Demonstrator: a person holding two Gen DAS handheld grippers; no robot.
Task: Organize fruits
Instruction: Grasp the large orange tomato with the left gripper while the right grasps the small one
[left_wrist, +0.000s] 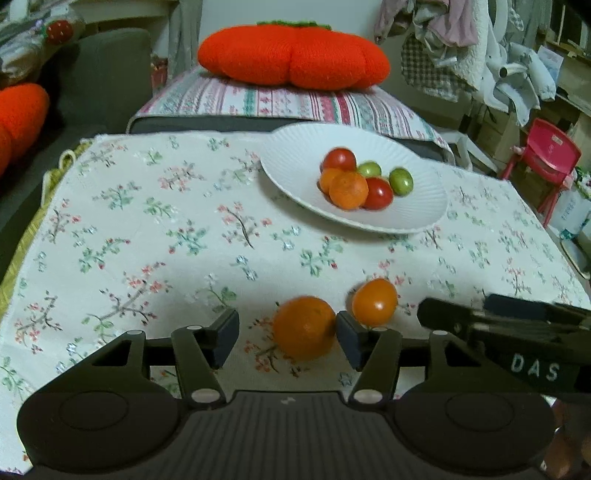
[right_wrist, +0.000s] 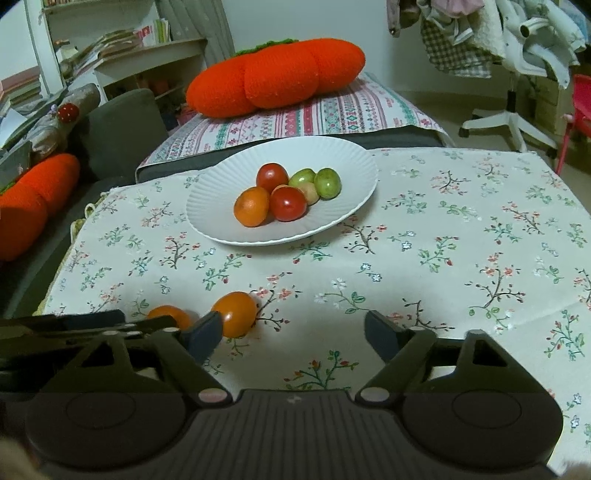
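Floral tablecloth (left_wrist: 147, 221); right hand-held gripper (left_wrist: 532, 332) reads "DAS".

1. I'm looking into a lived-in home room: behind the floral-clothed table (right_wrist: 443, 229) sits a sofa with a knitted tomato cushion (right_wrist: 273, 74).
2. Right of the cushion, laundry (left_wrist: 461, 44) hangs in a heap; left of it stand cluttered bookshelves (right_wrist: 110, 40).

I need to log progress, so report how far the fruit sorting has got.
Done: six fruits sit on the white plate, among them a red tomato and a green fruit. In hand: the left hand-held gripper is open around an orange on the tablecloth, not gripping it. Left: that orange and the orange tomato beside it. The right hand-held gripper is open and empty.
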